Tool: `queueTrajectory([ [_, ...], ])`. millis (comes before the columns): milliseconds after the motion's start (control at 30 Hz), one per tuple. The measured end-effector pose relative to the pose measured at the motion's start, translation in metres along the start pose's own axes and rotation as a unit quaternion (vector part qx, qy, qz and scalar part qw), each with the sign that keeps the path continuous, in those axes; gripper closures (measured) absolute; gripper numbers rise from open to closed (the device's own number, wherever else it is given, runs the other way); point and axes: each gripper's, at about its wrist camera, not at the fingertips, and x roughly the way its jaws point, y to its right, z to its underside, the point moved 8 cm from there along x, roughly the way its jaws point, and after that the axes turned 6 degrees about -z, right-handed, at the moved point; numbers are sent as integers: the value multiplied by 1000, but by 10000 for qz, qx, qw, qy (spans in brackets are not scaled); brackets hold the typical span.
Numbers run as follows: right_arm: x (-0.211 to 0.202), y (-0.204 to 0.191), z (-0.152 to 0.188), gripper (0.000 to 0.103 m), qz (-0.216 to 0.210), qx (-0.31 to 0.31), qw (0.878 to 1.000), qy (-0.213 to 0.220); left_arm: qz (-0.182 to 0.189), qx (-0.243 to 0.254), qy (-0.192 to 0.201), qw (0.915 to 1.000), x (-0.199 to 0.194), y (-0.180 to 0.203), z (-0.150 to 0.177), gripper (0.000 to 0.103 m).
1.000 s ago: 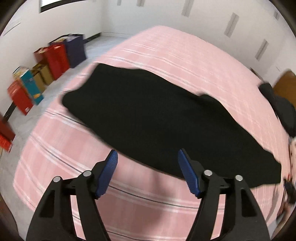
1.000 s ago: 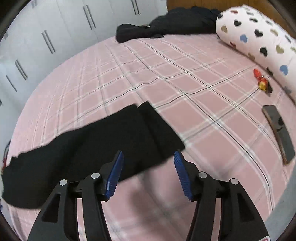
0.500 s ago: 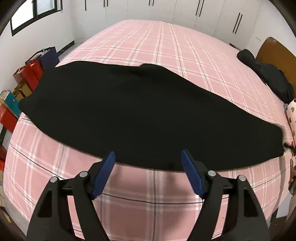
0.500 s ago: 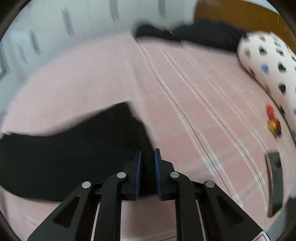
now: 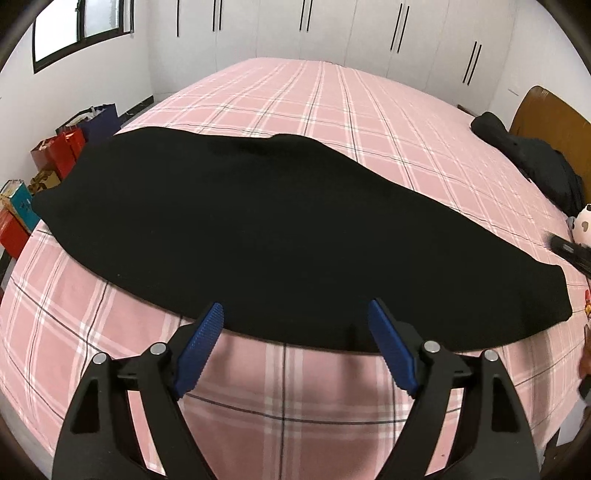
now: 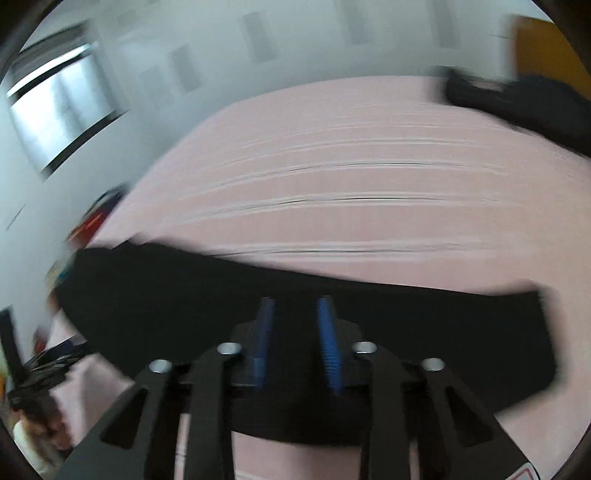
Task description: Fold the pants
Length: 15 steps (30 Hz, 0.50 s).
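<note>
The black pants (image 5: 266, 229) lie flat as one long band across the pink plaid bed (image 5: 332, 99). My left gripper (image 5: 295, 325) is open, its blue pads (image 5: 201, 343) hovering at the pants' near edge, holding nothing. In the blurred right wrist view the pants (image 6: 424, 332) stretch across the frame. My right gripper (image 6: 293, 325) hangs over the pants' near edge with its blue pads (image 6: 328, 339) a narrow gap apart; whether cloth is between them is lost in the blur.
A dark heap of clothes (image 5: 528, 162) lies by the wooden headboard (image 5: 546, 110) at the right. Gift bags and boxes (image 5: 55, 158) stand on the floor at the left. White wardrobes (image 5: 351, 33) line the far wall. A heart-print pillow (image 5: 583, 225) peeks in at the right edge.
My right gripper swung fast to the left along the pants, and its pads parted slightly from nearly closed. My left gripper stayed open and steadied over the pants' near edge.
</note>
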Motion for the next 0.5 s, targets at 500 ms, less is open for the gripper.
queueTrajectory([
  [500, 225, -151, -92, 101, -87, -757, 9933, -864, -710, -705, 34, 9950, 10, -63, -12, 18],
])
